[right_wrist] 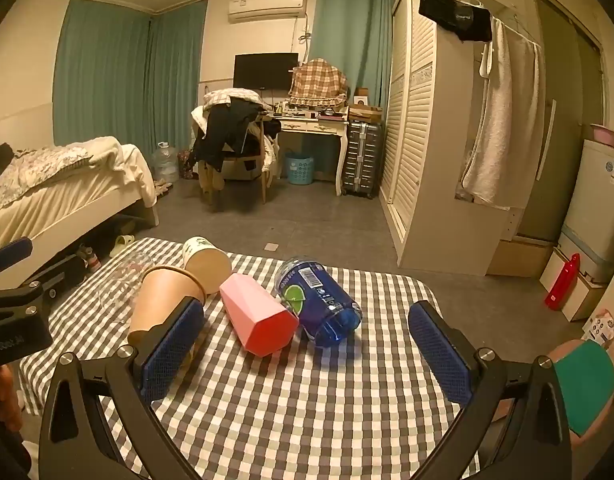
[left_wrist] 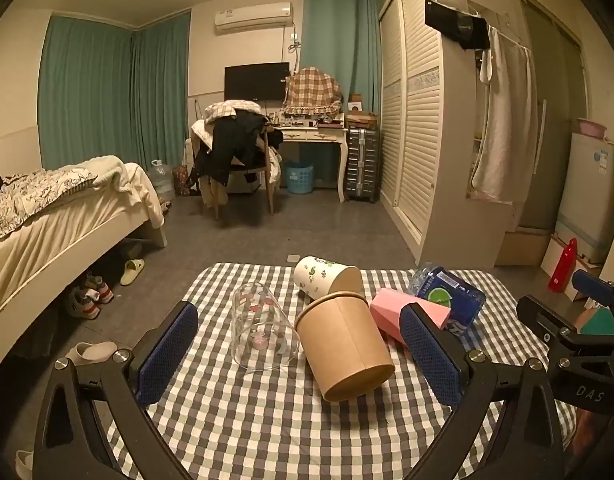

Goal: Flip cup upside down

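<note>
On a small table spread with a grey-and-white checked cloth point(left_wrist: 267, 420), in a lamplit bedroom, five vessels lie tipped on their sides while two hand-held grippers hover short of them, neither touching anything. The left gripper point(left_wrist: 299, 356) has its blue-padded fingers spread wide apart and empty, framing a clear glass point(left_wrist: 263, 328) and a brown paper cup point(left_wrist: 343, 348); the right gripper point(right_wrist: 307, 354) is likewise spread and empty, looking onto a blue plastic bottle point(right_wrist: 323, 304) and a pink faceted cup point(right_wrist: 259, 314). The brown paper cup, largest of the set, lies with its base toward the left camera and its mouth against a white printed paper cup point(left_wrist: 327, 278) behind it. The pink cup lies just beside the bottle, apparently touching it.

Which cup the task means is not settled by the scene (the brown one sits most squarely between the left fingers, and is the likelier candidate). To do the step well, the gripper would best close across the cup's mid-wall, lightly, since paper sides crush. It should lift clear of the neighbours before rotating, so the white cup and glass are not rolled off the edge. The rim should then meet the cloth flat, mouth down, in the bare patch near the front of the table.
</note>
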A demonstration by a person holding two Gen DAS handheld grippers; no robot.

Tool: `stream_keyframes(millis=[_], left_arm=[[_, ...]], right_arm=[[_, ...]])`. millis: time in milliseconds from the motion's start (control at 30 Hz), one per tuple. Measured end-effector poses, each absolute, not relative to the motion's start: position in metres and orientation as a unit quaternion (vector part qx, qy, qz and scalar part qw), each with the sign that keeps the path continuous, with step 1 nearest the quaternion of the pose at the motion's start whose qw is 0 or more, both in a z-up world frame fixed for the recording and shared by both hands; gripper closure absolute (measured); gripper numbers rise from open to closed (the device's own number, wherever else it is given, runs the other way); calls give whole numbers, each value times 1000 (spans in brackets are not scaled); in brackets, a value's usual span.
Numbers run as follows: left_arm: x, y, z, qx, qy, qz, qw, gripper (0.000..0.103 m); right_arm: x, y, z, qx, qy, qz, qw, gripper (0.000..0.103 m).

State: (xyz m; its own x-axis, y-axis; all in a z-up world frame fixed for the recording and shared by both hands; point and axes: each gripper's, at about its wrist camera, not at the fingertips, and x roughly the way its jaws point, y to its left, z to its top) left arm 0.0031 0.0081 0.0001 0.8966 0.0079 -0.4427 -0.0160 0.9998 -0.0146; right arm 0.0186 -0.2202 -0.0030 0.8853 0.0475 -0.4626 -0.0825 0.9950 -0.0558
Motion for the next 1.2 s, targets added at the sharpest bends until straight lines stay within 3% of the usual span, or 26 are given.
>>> stream_keyframes(millis=[1200], left_arm=[[2, 6, -6, -7, 230, 6, 973, 0]], right_arm=[[17, -213, 0, -40, 237, 35, 970, 0]])
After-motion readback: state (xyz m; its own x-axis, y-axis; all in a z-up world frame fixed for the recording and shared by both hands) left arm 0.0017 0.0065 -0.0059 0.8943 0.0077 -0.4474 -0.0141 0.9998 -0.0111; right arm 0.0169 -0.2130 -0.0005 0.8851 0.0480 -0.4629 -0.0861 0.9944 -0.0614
